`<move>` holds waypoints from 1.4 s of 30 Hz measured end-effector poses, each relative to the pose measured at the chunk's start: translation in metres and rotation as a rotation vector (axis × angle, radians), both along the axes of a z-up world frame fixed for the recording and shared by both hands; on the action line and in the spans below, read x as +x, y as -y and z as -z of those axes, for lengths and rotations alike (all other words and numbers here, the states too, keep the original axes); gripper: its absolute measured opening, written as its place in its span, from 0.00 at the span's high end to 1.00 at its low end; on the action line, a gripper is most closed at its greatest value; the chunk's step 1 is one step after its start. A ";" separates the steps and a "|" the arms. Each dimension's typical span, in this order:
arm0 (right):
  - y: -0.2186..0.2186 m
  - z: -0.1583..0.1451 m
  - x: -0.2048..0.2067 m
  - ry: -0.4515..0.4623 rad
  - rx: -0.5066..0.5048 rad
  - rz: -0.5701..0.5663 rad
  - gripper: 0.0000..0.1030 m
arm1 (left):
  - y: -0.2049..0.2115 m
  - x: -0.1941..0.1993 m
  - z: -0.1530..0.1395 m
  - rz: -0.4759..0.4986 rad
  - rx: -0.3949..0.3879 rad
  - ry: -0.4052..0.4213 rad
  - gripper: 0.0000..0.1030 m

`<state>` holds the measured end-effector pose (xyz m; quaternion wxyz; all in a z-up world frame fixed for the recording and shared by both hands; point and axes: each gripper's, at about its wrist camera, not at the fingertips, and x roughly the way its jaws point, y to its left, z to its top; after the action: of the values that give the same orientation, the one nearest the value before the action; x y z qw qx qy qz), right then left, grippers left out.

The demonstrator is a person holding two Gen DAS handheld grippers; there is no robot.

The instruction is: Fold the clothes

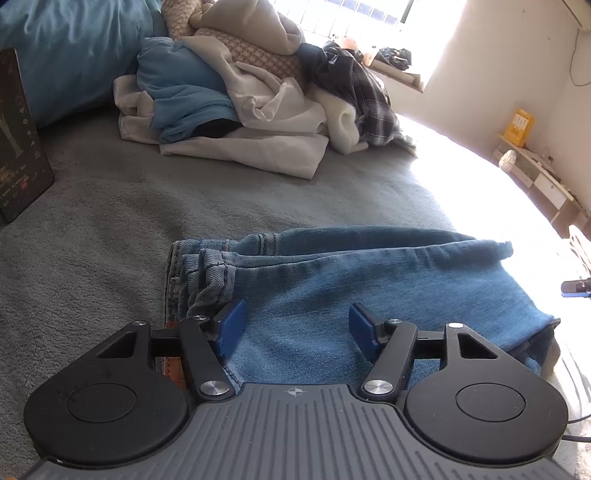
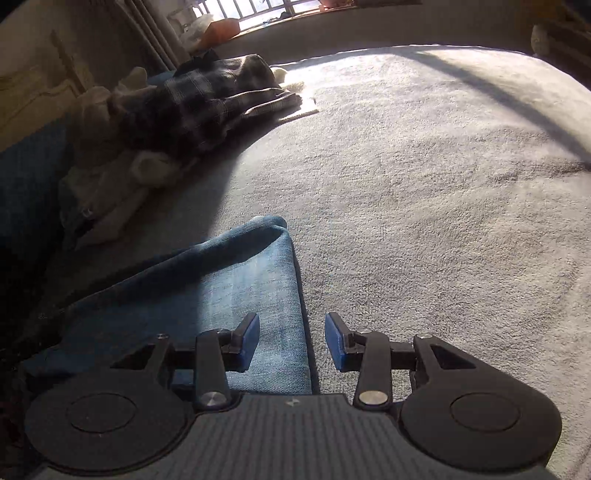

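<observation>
Jeans [image 1: 332,295] lie folded on the bed [image 1: 110,229]; left gripper [image 1: 295,325] and right gripper [image 2: 291,341] hover spread, empty, clothes pile [image 1: 229,96] far left.

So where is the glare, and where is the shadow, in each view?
Left wrist view: sunlight from the window blows out the bed's right side beyond the jeans. Right wrist view: the bed is evenly sunlit, the clothes pile on the left in deep shadow.

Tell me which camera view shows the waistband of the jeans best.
The left wrist view: the waistband of the jeans lies unhidden beyond the open left gripper. The right wrist view shows only plain denim and a folded edge, no waistband.
</observation>
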<state>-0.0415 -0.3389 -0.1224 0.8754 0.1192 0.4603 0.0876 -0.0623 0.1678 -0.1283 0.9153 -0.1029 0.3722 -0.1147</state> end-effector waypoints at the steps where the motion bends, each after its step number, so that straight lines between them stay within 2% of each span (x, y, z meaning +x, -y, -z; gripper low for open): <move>1: -0.002 0.007 -0.005 -0.026 -0.014 -0.002 0.60 | 0.001 0.000 0.000 0.000 0.006 0.000 0.39; 5: -0.012 0.030 -0.011 -0.117 -0.121 0.007 0.61 | 0.004 0.002 -0.003 0.006 0.035 -0.013 0.39; 10: -0.010 0.007 -0.019 -0.058 -0.137 0.012 0.60 | 0.001 -0.001 -0.023 -0.007 0.076 -0.041 0.36; 15: 0.002 -0.009 -0.030 -0.015 -0.108 0.033 0.59 | -0.010 -0.016 -0.061 -0.036 0.089 0.035 0.27; 17: 0.006 -0.012 -0.029 0.004 -0.064 0.036 0.58 | -0.006 -0.013 -0.072 -0.029 0.072 0.069 0.26; 19: 0.007 -0.015 -0.019 0.030 -0.024 0.032 0.58 | 0.005 -0.002 -0.075 0.001 0.039 0.087 0.26; 22: 0.007 -0.020 0.007 0.038 0.036 0.034 0.58 | 0.040 0.022 -0.065 0.114 -0.012 0.101 0.26; 26: 0.009 -0.027 0.054 0.009 0.107 0.036 0.58 | 0.088 0.037 -0.035 0.288 0.007 0.097 0.27; 30: 0.005 -0.032 0.114 -0.081 0.118 -0.027 0.50 | 0.098 0.039 -0.005 0.380 -0.048 0.037 0.28; 34: -0.014 -0.025 0.166 -0.213 0.049 -0.153 0.35 | 0.087 0.040 0.012 0.433 -0.127 0.021 0.26; 37: -0.025 -0.012 0.184 -0.306 -0.010 -0.199 0.35 | 0.077 0.044 0.021 0.456 -0.199 0.010 0.26; 42: -0.043 0.010 0.214 -0.461 -0.108 -0.275 0.35 | 0.072 0.040 0.027 0.516 -0.208 0.043 0.24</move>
<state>0.1730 -0.2955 -0.1323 0.7324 0.0254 0.6633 0.1518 -0.0220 0.0958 -0.1553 0.8481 -0.0959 0.3526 -0.3837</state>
